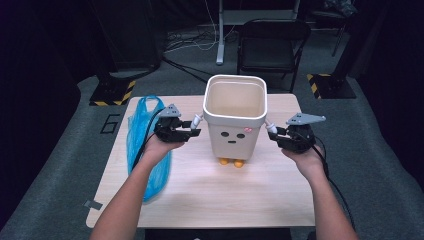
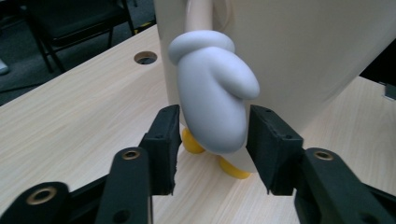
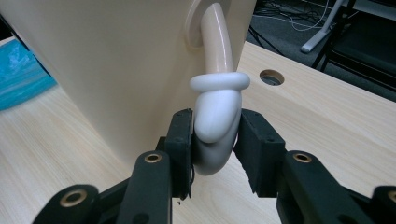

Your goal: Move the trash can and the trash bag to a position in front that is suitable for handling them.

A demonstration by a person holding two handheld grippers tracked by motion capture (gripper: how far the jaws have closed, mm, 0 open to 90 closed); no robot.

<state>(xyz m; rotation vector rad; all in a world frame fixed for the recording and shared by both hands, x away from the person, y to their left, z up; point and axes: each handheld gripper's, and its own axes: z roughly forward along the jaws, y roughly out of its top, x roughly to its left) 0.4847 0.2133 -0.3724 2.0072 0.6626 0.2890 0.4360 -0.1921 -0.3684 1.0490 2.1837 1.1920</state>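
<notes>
I have a cream character bin (image 1: 235, 117), open at the top, with a little face and orange feet (image 1: 231, 162), standing upright at the middle of the wooden table (image 1: 210, 195). Each gripper is on one of its mitten hands. In the left gripper view the left mitten (image 2: 212, 100) sits between my pads; the far pad looks to be touching it and the near one is at its edge, so I judge the left gripper (image 1: 194, 131) as just clenching on it, though I cannot be sure both pads press yet. In the right gripper view the right mitten (image 3: 215, 126) is squeezed from both sides: the right gripper (image 1: 274, 136) is grasping it firmly.

My reading is that I am at the taking-hold step, before a two-handed lift or shift of the bin. The next move calls for a confirmed left grip, then both hands rising together and level, since the thin curved arms could flex or slip.

Left of the bin, a blue plastic bag (image 1: 142, 127) lies partly under my left forearm. The bin's inside bottom is hidden, and the room behind the bin is too dark to read beyond a folding chair (image 1: 270, 45).
</notes>
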